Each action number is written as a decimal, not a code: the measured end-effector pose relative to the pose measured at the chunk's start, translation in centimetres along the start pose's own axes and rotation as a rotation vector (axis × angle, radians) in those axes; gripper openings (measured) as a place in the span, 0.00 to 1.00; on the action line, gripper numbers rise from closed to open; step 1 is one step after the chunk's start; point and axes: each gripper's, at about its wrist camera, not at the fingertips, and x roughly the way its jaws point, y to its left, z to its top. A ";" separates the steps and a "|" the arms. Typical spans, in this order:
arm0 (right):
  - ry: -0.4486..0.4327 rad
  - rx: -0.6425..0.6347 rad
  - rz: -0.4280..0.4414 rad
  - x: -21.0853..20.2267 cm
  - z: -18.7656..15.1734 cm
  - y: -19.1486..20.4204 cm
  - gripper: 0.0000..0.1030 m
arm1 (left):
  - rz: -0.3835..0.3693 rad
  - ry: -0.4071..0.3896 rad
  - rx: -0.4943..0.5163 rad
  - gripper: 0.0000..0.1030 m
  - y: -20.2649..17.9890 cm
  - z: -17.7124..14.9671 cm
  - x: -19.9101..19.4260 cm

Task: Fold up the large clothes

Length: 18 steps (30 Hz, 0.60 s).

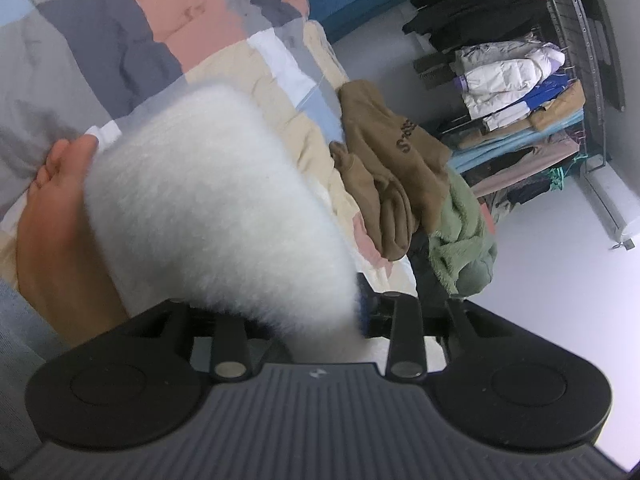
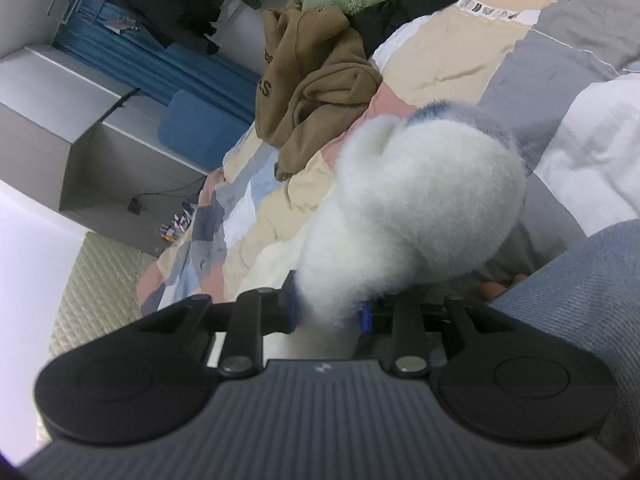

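Observation:
A fluffy white garment (image 1: 216, 200) fills the middle of the left wrist view and hangs from my left gripper (image 1: 320, 316), which is shut on it; the fleece hides the fingertips. In the right wrist view the same white garment (image 2: 416, 208), with a grey-blue edge at its top, bunches out of my right gripper (image 2: 332, 312), shut on it between blue pads. Both grippers hold it above a patchwork quilt (image 1: 120, 40) on the bed.
A brown hoodie (image 1: 392, 168) and a green fleece (image 1: 464, 232) lie piled on the bed, also in the right wrist view (image 2: 312, 80). A bare foot (image 1: 52, 220) rests on the quilt. A rack of clothes (image 1: 520, 88) stands by the wall. A jeans-clad leg (image 2: 580, 300) is at right.

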 end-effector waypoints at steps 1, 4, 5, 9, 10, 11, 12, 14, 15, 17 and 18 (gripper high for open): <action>0.003 -0.003 0.004 0.1 0.1 0.0 0.35 | 0.001 0.006 0.002 0.44 -0.1 0.2 0.3; 0.005 0.000 0.025 0.1 0.5 0.4 0.48 | -0.019 0.027 0.020 0.60 -0.6 1.1 0.8; 0.005 -0.004 0.036 0.0 0.6 0.7 0.49 | -0.029 0.028 0.039 0.65 -1.0 1.4 0.8; -0.011 -0.036 0.070 0.2 1.6 2.0 0.50 | -0.042 0.012 0.116 0.72 -3.1 2.5 1.3; -0.017 -0.045 0.073 0.4 1.8 2.3 0.50 | -0.046 0.011 0.132 0.73 -3.5 2.9 1.7; -0.022 -0.051 0.075 0.6 2.2 2.7 0.50 | -0.043 0.010 0.142 0.73 -3.8 3.2 2.1; -0.025 -0.054 0.077 0.9 2.5 2.9 0.50 | -0.037 0.007 0.152 0.73 -4.2 3.6 2.4; -0.029 -0.056 0.084 1.5 3.3 3.4 0.50 | -0.033 0.004 0.178 0.73 -5.0 4.4 3.2; -0.032 -0.065 0.084 2.0 3.6 3.6 0.50 | -0.033 0.004 0.196 0.73 -5.3 4.8 3.7; -0.038 -0.080 0.079 2.9 4.4 4.0 0.50 | -0.021 0.006 0.243 0.73 -6.3 5.5 4.7; -0.035 -0.088 0.077 3.4 4.7 4.2 0.50 | -0.022 0.007 0.275 0.73 -6.9 5.7 5.0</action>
